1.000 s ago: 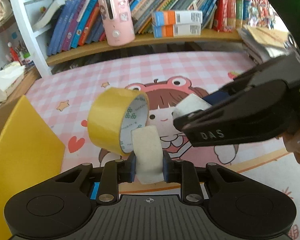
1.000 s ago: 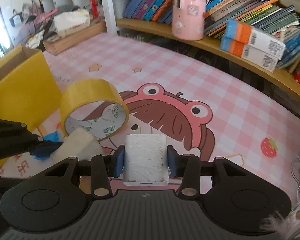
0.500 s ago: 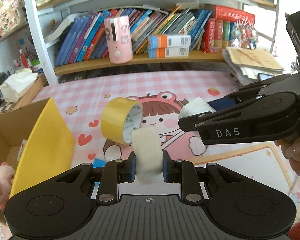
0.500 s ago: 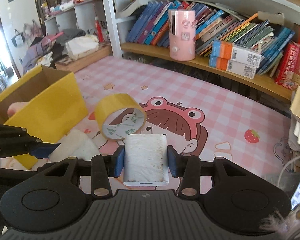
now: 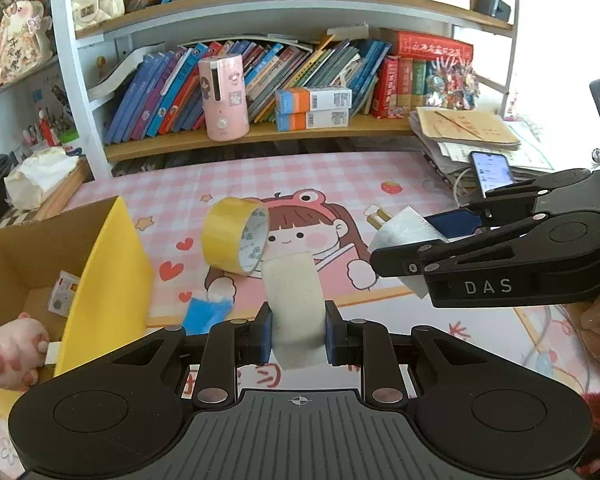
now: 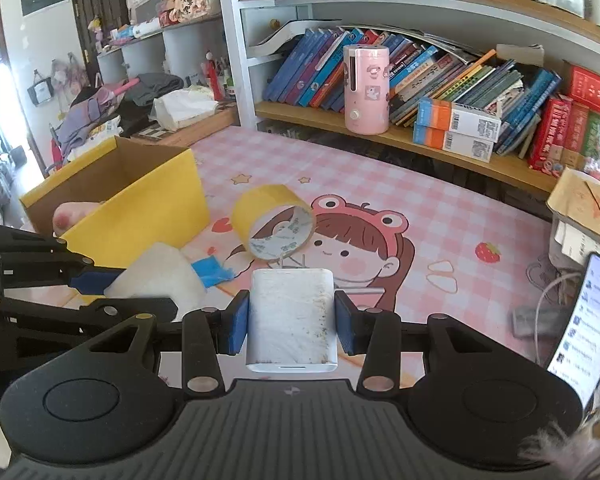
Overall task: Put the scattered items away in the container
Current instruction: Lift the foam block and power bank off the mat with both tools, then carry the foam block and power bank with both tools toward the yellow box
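I carry a tape roll (image 5: 294, 304) pinched in my left gripper (image 5: 296, 334) and a charger (image 6: 292, 320) in my right gripper (image 6: 292, 330); next, swing left over the box (image 5: 112, 264).

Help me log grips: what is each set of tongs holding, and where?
Left tongs: a white pad, pinched across its lower sides. Right tongs: a white charger block, clamped on its two side faces.

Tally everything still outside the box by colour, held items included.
Yellow: 1, tape roll
White: 2, soft wad in left gripper, charger in right gripper
Blue: 1, scrap
Total: 4
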Available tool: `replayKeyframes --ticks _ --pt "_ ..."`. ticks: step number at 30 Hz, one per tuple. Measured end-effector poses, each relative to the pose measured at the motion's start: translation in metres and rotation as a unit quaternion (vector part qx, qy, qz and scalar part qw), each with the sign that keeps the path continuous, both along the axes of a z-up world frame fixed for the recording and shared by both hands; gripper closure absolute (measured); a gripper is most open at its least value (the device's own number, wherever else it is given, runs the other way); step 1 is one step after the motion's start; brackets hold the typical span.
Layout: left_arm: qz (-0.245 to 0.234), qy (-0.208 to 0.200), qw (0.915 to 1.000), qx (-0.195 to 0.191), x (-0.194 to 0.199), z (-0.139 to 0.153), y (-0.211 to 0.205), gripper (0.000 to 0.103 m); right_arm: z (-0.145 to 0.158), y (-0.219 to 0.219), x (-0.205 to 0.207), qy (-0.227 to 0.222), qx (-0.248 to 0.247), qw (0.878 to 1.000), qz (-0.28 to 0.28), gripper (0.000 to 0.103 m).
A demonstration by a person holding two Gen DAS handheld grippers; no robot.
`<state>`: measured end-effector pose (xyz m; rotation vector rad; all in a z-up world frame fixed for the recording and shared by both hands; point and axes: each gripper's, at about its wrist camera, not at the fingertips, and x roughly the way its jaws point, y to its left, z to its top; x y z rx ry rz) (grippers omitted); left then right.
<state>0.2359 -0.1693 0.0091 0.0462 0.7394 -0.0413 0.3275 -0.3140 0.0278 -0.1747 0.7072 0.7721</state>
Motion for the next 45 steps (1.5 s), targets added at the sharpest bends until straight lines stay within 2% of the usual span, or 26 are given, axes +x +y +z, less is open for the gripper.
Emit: replayKeyframes --ticks 8,19,30,36,45 --pt "-0.047 -0.001 0.9988 -0.015 -0.024 -0.002 0.012 0.08 -0.005 0.007 -0.039 0.019 -0.005 0.999 -0.042 0.062" --pt "-0.074 -0.006 0.9958 -0.053 -0.08 0.0 0.069 0.08 0.005 0.042 -0.11 0.003 -0.021 0.994 -0.109 0.062" --pt "-0.107 -0.017 0.992 -0.065 -0.136 0.004 0.112 0.081 0.008 0.077 -0.19 -0.006 -0.021 0.989 -0.149 0.062" --pt "-0.107 -0.013 0.9921 -0.064 -0.165 0.005 0.132 0.081 0.008 0.095 -0.223 -0.003 -0.019 0.988 -0.152 0.062" --pt "-0.086 -0.008 0.994 -0.067 -0.199 0.004 0.152 0.081 0.006 0.117 -0.253 0.003 -0.021 0.992 -0.127 0.062"
